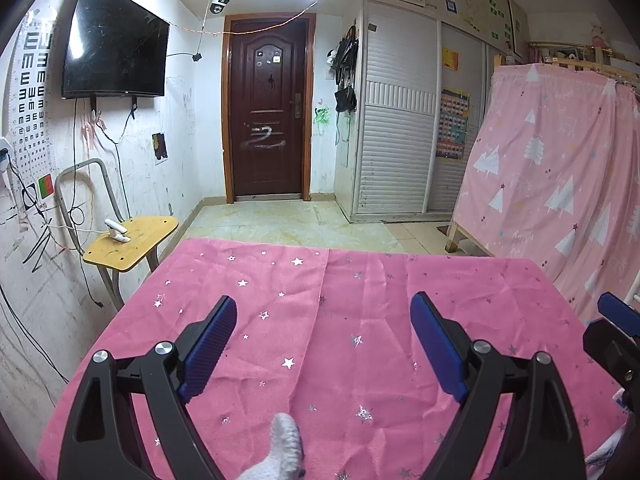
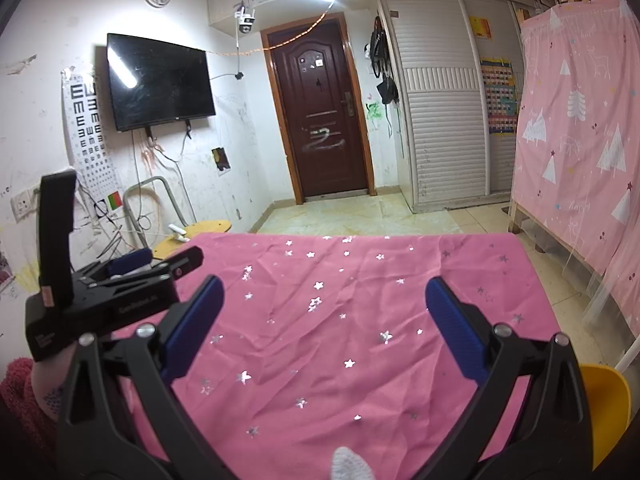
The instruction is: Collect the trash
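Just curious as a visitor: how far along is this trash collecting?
No trash shows on the pink star-patterned tablecloth, so either it is already cleared or nothing has begun; I cannot tell which. The left gripper and right gripper both stand open, holding nothing. No bin is identifiable.

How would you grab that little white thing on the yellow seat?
Probably pinch the white thing by its raised arm, coming from above: the arm slants up off its flat base on the yellow seat, leaving room around it. Finer details are too small to tell.
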